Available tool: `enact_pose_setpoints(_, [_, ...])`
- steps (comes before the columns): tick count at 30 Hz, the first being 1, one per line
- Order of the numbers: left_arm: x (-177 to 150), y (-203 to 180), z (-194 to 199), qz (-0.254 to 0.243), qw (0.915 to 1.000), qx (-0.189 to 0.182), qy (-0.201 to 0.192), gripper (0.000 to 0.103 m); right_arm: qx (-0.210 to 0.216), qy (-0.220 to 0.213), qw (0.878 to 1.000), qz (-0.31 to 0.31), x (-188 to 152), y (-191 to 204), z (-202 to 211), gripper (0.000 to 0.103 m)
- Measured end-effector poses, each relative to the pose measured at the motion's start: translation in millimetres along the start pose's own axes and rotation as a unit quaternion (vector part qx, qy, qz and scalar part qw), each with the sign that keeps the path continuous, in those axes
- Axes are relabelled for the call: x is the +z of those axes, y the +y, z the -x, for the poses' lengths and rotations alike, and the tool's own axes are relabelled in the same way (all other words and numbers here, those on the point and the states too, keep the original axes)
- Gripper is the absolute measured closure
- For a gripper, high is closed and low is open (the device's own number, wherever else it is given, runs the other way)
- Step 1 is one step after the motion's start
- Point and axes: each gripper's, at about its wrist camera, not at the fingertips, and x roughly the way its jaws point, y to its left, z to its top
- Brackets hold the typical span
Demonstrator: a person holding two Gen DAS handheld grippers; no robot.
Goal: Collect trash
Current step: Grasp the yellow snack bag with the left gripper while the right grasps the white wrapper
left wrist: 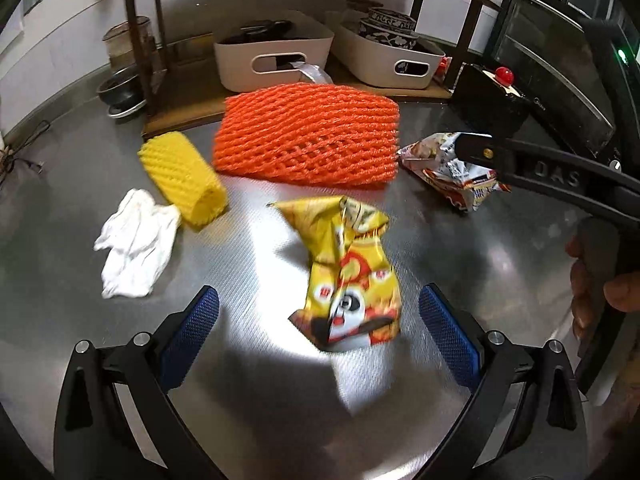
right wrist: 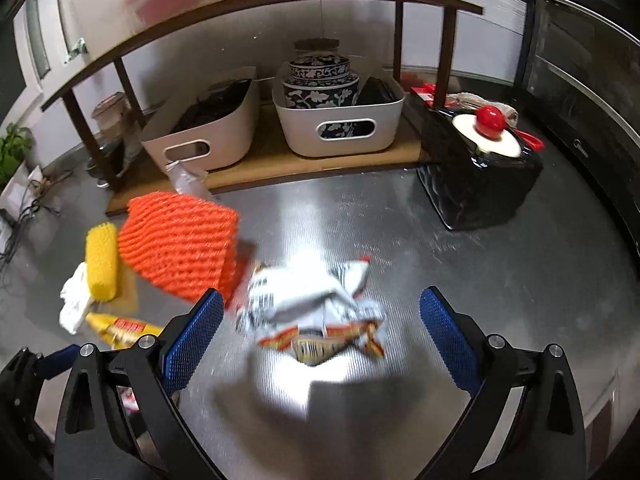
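Observation:
Trash lies on a steel counter (left wrist: 248, 392). A crumpled yellow snack wrapper (left wrist: 348, 276) lies between the open fingers of my left gripper (left wrist: 318, 332). A white and red snack wrapper (right wrist: 316, 316) lies between the open fingers of my right gripper (right wrist: 320, 332); it also shows in the left wrist view (left wrist: 448, 168) under the right gripper's arm. An orange foam net (left wrist: 308, 136), a yellow foam net (left wrist: 184, 180) and a crumpled white tissue (left wrist: 136, 240) lie to the left. Both grippers are empty.
A wooden shelf (right wrist: 264, 160) at the back holds two white bins (right wrist: 340, 124). A black box with a red knob (right wrist: 480, 160) stands at the right, beside a dark oven (right wrist: 580, 80). A dark bowl (left wrist: 120, 88) sits at the far left.

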Motion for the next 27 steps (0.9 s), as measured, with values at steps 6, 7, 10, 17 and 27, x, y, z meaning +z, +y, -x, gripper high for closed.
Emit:
enact_pose_setpoints(6, [11, -2, -15, 0.015, 0.9998, -0.011, 0.000, 0.010, 0.016, 0.033, 0.999, -0.017, 7, -3, -31, 0.004])
enact_pose_setpoints(7, [11, -3, -16, 0.013, 0.9998, -0.012, -0.001, 0.011, 0.016, 0.036, 0.999, -0.015, 6, -3, -34, 0.005])
enact_pose_setpoints(10, [11, -6, -21, 0.009, 0.9999, -0.014, 0.004, 0.031, 0.016, 0.038, 0.999, -0.009, 2, -2, -38, 0.017])
enact_pose_setpoints(17, [12, -7, -24, -0.005, 0.9999, -0.011, 0.005, 0.063, 0.018, 0.037, 0.999, -0.005, -3, -2, -35, 0.032])
enact_pose_setpoints(27, [-13, 2, -5, 0.015, 0.9997, -0.017, 0.010, 0.070, 0.027, 0.044, 0.999, -0.009, -22, -6, -12, 0.050])
